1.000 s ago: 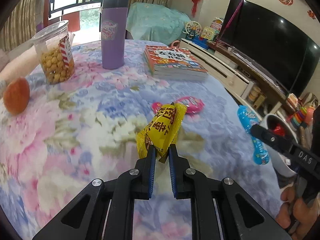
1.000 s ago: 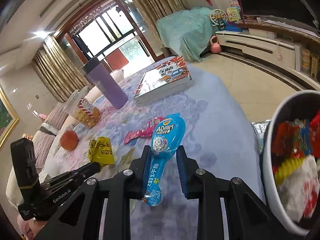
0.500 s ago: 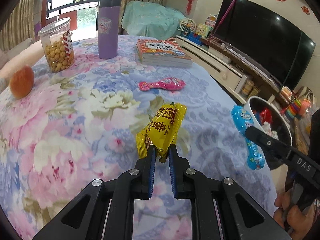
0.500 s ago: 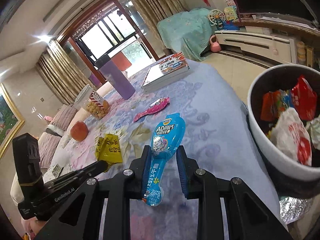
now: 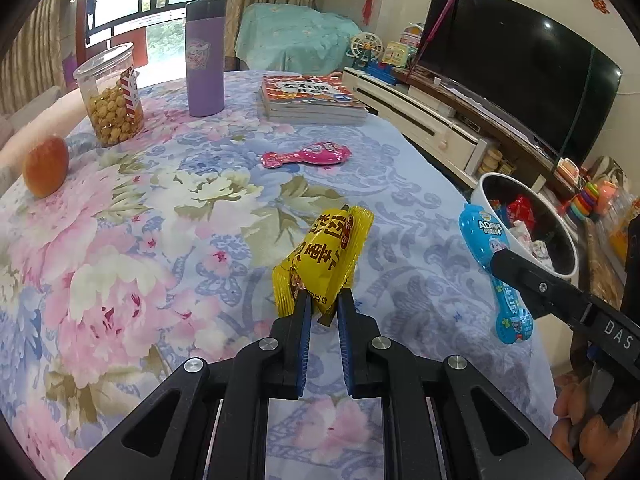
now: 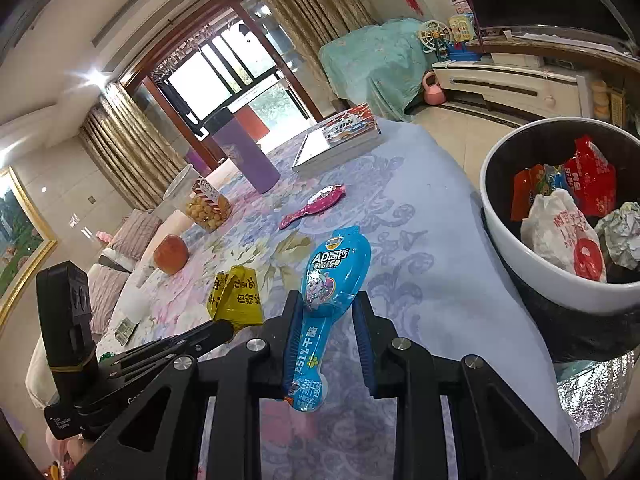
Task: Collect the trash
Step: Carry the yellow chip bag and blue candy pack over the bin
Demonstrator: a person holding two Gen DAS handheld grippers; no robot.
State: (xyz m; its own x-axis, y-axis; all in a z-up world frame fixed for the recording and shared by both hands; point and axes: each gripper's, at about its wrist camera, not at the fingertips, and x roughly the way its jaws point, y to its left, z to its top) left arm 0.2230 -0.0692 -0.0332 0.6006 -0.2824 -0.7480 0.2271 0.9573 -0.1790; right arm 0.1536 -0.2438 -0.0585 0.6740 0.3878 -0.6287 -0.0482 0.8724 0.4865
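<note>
In the left wrist view, the left tongs [image 5: 322, 304] at the lower centre are closed on the bottom edge of the yellow wrapper [image 5: 323, 256], which stands up above the flowered desk [image 5: 120, 240]; I think it is pinched by the edge because it is thin and light, and is carried this way toward the bin [image 5: 520, 216] at the right of the frame. The right tongs [image 5: 505, 265] come in from the right and grip the blue wrapper [image 5: 494, 272] close to the bin rim. One pink wrapper [image 5: 306, 155] lies flat on the desk in the upper centre, not yet collected. The hand at the lower right corner is cut off by the frame. In the right wrist view, the right tongs [image 6: 327, 308] at the lower centre hold the blue wrapper [image 6: 334, 276] around its narrow part, the wide end up. The bin [image 6: 532, 264] at the right already contains red and white trash; its right side is cut off and its bottom is hidden. The left tongs [image 6: 224, 326] at the lower left hold the yellow wrapper [image 6: 236, 298], but their tips are hard to make out here.
</note>
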